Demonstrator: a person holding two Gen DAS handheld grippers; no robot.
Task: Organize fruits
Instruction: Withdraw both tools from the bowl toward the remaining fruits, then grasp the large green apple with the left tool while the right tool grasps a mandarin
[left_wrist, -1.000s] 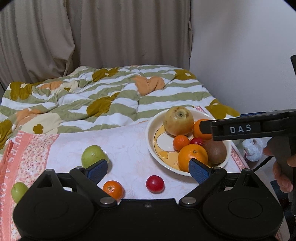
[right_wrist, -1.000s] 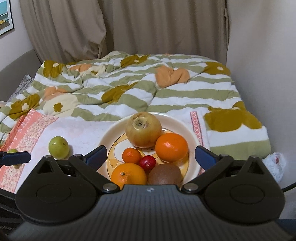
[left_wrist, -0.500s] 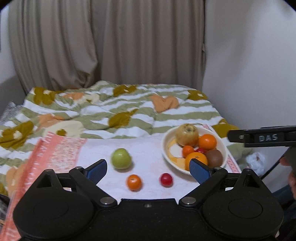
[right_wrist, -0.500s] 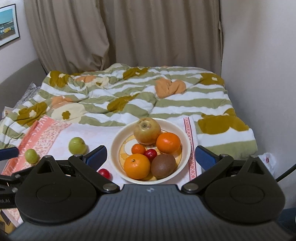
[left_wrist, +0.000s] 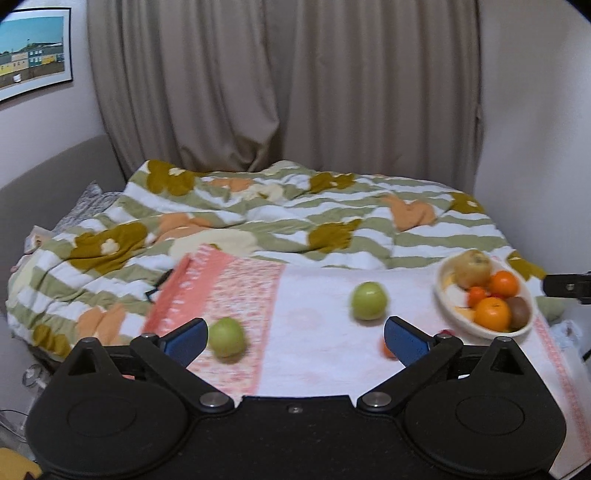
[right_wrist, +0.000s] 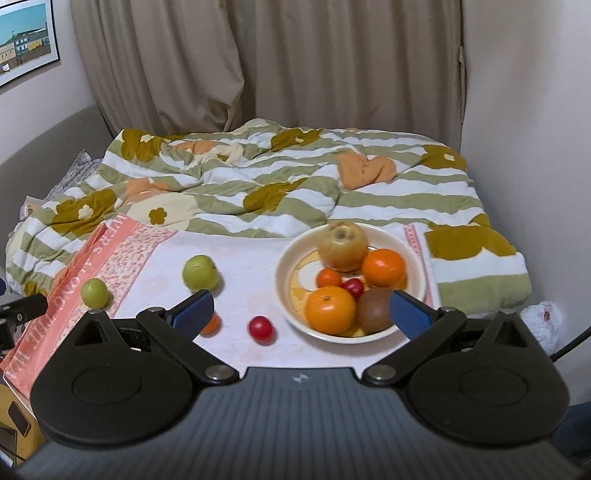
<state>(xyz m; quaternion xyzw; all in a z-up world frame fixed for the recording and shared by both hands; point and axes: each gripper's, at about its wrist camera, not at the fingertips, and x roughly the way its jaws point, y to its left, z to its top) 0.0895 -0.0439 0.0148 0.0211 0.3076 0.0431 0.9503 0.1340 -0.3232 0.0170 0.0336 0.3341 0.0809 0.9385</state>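
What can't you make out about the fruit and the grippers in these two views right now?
- Small orange fruit: mostly hidden behind a gripper finger in both wrist views.
- Red fruit: only a sliver shows in the left wrist view, behind the right-hand finger.
- Left wrist view is motion-blurred; the green fruits' surface detail is lost.
- Plate: its near right rim is covered by a finger in the right wrist view.

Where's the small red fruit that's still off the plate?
Right wrist view, lower centre: the small red fruit lies on the white cloth, just left of the plate, right of the small orange fruit.
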